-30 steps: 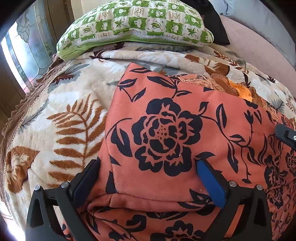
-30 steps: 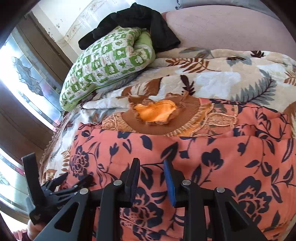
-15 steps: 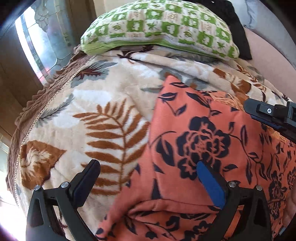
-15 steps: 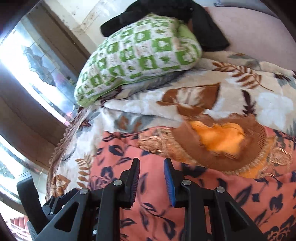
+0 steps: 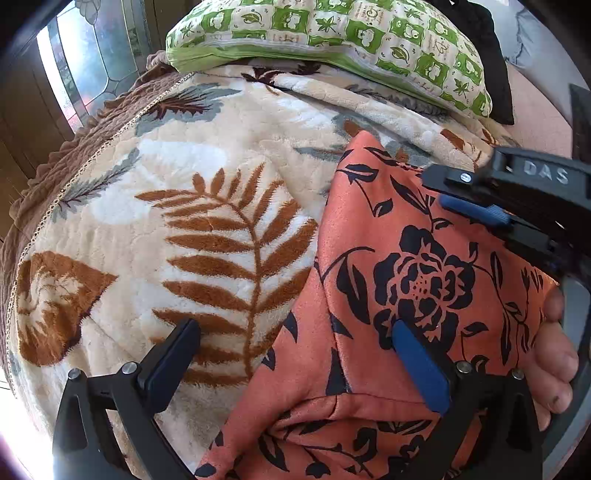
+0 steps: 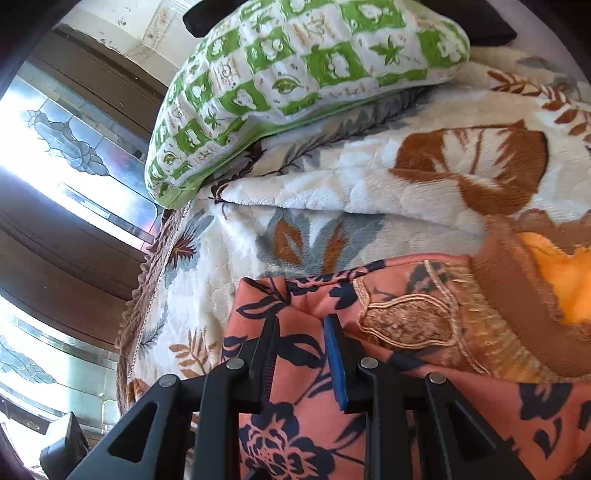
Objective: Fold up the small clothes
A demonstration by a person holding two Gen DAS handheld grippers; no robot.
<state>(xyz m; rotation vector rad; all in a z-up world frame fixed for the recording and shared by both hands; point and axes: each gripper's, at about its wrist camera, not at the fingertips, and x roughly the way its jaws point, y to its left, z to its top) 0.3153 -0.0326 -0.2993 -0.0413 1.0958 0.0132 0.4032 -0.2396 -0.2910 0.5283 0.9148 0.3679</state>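
On the bed blanket (image 5: pixel 207 229), the orange floral garment (image 5: pixel 402 266) is lying folded. My left gripper (image 5: pixel 295 358) is sliding leftward off it, fingers wide apart, empty. My right gripper (image 6: pixel 301 358) is staying over the collar edge, fingers narrowly apart, gripping nothing. Fold seemingly setting; next crease pending.

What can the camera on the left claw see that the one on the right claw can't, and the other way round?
Only the left view shows the right claw reaching in from the side, the person's bare fingers beside it, and the big rust fern leaf on the blanket. Only the right view shows the garment's embroidered neckline with its orange lining, and the patterned window glass. Both show the orange floral garment, the cream leaf-print blanket and the green checked pillow.
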